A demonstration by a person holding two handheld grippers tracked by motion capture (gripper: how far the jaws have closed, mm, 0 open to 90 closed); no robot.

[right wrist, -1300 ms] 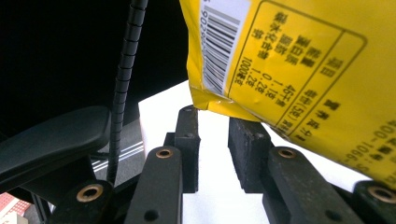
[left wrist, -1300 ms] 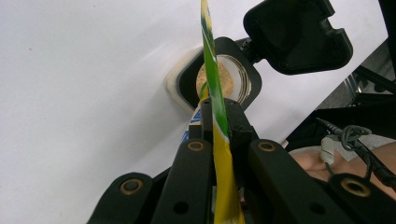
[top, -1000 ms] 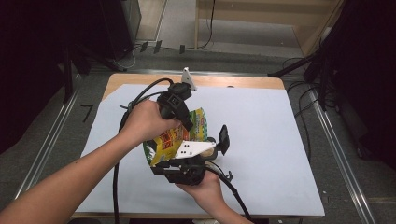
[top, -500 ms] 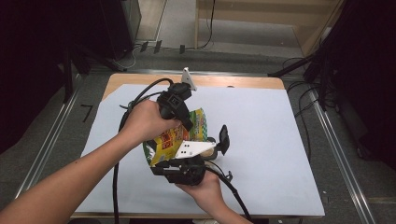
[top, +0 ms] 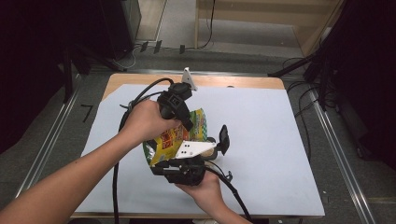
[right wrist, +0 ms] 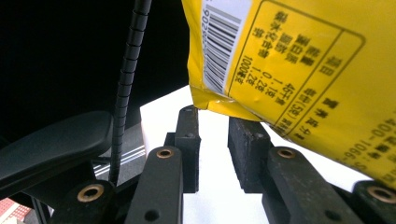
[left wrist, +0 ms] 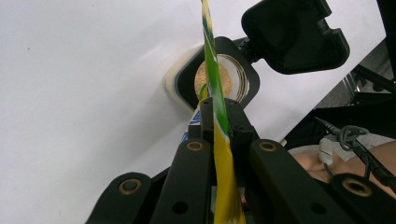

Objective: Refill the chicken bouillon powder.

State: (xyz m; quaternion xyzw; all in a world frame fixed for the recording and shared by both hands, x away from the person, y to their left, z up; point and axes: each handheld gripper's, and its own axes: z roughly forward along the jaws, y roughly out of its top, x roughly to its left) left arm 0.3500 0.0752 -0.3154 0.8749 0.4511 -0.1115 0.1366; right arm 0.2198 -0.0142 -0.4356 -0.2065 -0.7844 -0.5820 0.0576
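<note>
Above an open jar (left wrist: 219,79) of tan granules stood the yellow-green pouch (top: 180,135), pinched at its edge by the left tool (left wrist: 217,114), jaws pressed together on the film. The right tool (right wrist: 217,140) sat beneath the pouch's corner, jaws spread a little, gripping nothing. Step judged: pouring or opening over the jar on the white desk (top: 261,140). Next move would likely require tilting the pouch steadily.

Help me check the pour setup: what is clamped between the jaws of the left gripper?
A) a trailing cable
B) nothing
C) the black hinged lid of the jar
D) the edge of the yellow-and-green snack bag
D: in the left gripper view the left gripper pinches the thin edge of the yellow-and-green snack bag above the open jar.
</note>
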